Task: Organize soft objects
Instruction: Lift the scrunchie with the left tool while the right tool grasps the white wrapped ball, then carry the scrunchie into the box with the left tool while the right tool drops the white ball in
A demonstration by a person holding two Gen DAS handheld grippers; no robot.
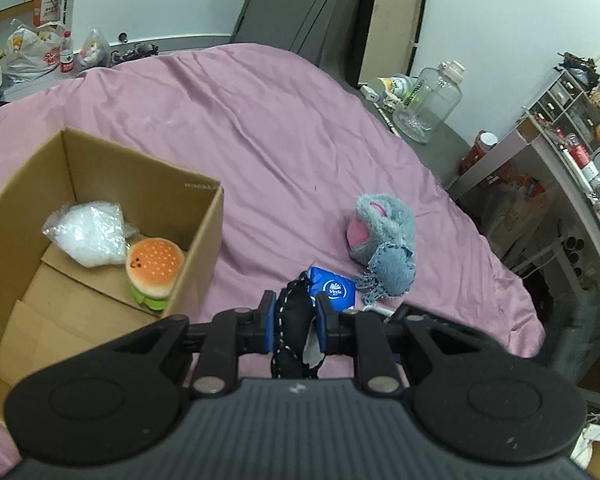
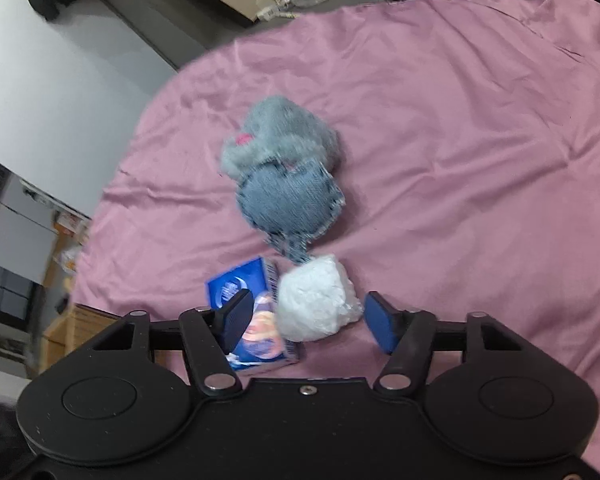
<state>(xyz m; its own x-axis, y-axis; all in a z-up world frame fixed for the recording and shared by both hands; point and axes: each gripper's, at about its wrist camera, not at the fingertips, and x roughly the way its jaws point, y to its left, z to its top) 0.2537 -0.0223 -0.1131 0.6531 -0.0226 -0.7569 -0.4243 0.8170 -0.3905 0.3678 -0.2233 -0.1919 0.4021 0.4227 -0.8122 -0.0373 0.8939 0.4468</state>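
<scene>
My left gripper (image 1: 296, 320) is shut on a black soft item with white stitching (image 1: 294, 316), held above the pink bedsheet (image 1: 260, 128). To its left stands an open cardboard box (image 1: 204, 248) holding a burger plush (image 1: 154, 268) and a clear plastic bag (image 1: 88, 236). A grey plush (image 1: 384, 248) (image 2: 284, 168) and a blue tissue pack (image 1: 334, 288) (image 2: 236, 284) lie on the sheet. My right gripper (image 2: 308, 320) is open, its jaws on either side of a white plastic-wrapped ball (image 2: 316, 300). The pads do not press on the ball.
A large clear jar (image 1: 432, 100) stands on the grey ledge beyond the bed. A cluttered shelf unit (image 1: 572, 128) is at the right. Bags and a bottle (image 1: 32, 52) lie on the floor at the far left. The bed's edge drops off to the right.
</scene>
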